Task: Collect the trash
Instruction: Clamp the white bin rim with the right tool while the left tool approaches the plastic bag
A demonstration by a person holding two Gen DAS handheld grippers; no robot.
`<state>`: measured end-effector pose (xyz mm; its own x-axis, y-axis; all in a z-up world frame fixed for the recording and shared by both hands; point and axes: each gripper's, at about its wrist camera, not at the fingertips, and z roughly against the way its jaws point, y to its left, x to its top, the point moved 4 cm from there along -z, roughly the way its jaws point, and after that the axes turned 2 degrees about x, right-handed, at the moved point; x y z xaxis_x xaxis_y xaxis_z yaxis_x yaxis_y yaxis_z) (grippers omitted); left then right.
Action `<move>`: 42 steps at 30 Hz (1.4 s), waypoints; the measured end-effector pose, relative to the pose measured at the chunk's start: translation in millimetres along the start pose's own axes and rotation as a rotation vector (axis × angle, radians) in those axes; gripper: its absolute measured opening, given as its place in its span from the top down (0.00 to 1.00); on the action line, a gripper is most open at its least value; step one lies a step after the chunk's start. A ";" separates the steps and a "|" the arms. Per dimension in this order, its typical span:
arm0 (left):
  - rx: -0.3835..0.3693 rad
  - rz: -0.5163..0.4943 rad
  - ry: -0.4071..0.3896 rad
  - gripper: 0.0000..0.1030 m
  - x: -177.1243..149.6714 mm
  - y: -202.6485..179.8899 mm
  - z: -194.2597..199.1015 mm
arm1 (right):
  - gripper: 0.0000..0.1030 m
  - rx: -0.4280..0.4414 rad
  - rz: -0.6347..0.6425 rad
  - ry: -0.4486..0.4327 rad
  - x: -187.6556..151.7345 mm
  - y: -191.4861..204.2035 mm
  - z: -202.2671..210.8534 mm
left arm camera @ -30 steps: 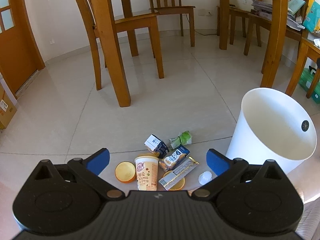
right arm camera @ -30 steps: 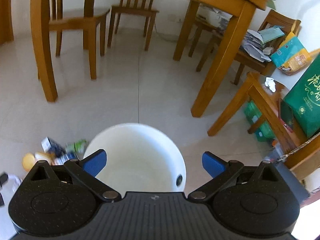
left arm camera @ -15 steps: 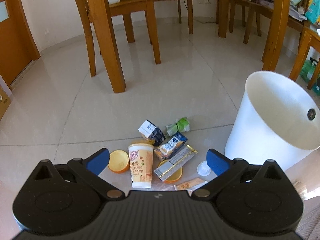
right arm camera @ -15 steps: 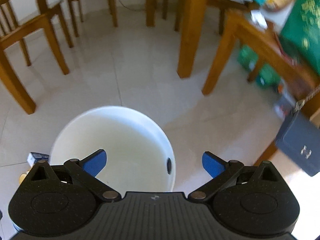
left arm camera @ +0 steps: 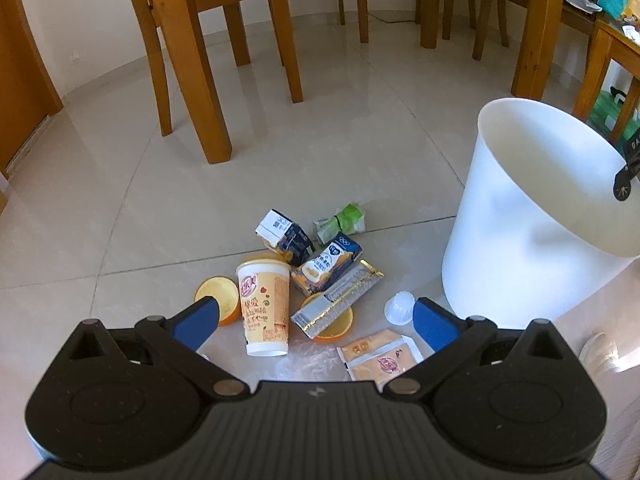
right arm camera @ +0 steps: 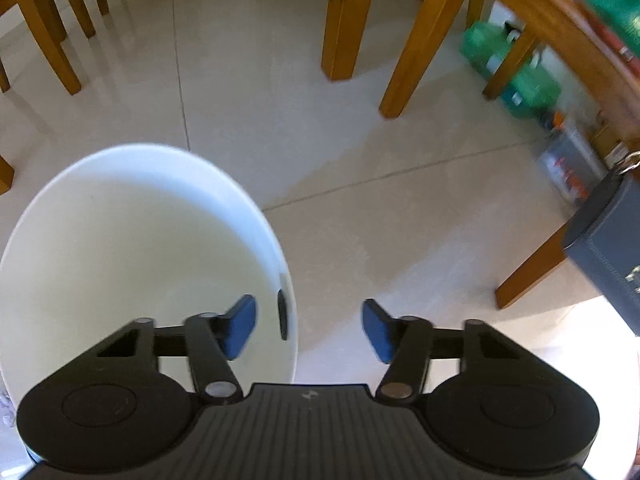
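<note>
Plainly, collection has not begun, so far as we can judge. We find the bin (left arm camera: pixel 536 216) standing upright on the floor (left arm camera: pixel 120 184), and what we see of its inside, in both views, is bare white wall (the bottom is partly hidden behind the right tool, so we cannot vouch for all of it).

All the trash lies on the floor just beside the bin, in one loose heap. We note an upright cup (left arm camera: pixel 265 307), two small cartons (left arm camera: pixel 285 235) (left arm camera: pixel 329 267) leaning together behind it, a green wrapper (left arm camera: pixel 340 222) at the far edge, a foil wrapper (left arm camera: pixel 338 300) lying across one orange lid (left arm camera: pixel 344 322), a second orange lid (left arm camera: pixel 218 294) left of the cup, a small white cap (left arm camera: pixel 398 308), and a flat sachet (left arm camera: pixel 378 358) nearest us. Every piece is left to gather.

The left gripper (left arm camera: pixel 316 322) hangs over the heap with its fingers wide apart, holding nothing and touching nothing we can see; the cup, foil wrapper and cap lie between them in the view.

The right gripper (right arm camera: pixel 306 330) has its fingers parted less widely, also empty. They appear to straddle the bin's near rim (right arm camera: pixel 286 288), one finger inside and one outside, though blur keeps us from saying whether either touches it.
</note>
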<state>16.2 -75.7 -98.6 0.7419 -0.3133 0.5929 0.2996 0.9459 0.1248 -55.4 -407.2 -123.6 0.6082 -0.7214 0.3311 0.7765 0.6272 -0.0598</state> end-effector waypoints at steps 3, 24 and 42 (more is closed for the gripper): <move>-0.006 0.006 0.004 0.01 -2.2 -0.1 -1.9 | 0.58 0.011 -0.002 0.013 -1.3 1.2 -9.0; -0.013 -0.042 0.027 0.01 -19.5 -11.8 -8.3 | 0.89 0.102 0.016 0.061 10.0 6.4 -28.1; -0.081 -0.090 0.091 0.01 -75.0 0.5 -51.1 | 0.87 0.063 0.062 0.041 9.4 14.4 -29.3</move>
<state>-8.6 -56.1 -183.7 0.7598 -0.4064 0.5074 0.4121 0.9048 0.1077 -33.7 -413.6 -148.9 0.6619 -0.6915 0.2895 0.7262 0.6872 -0.0191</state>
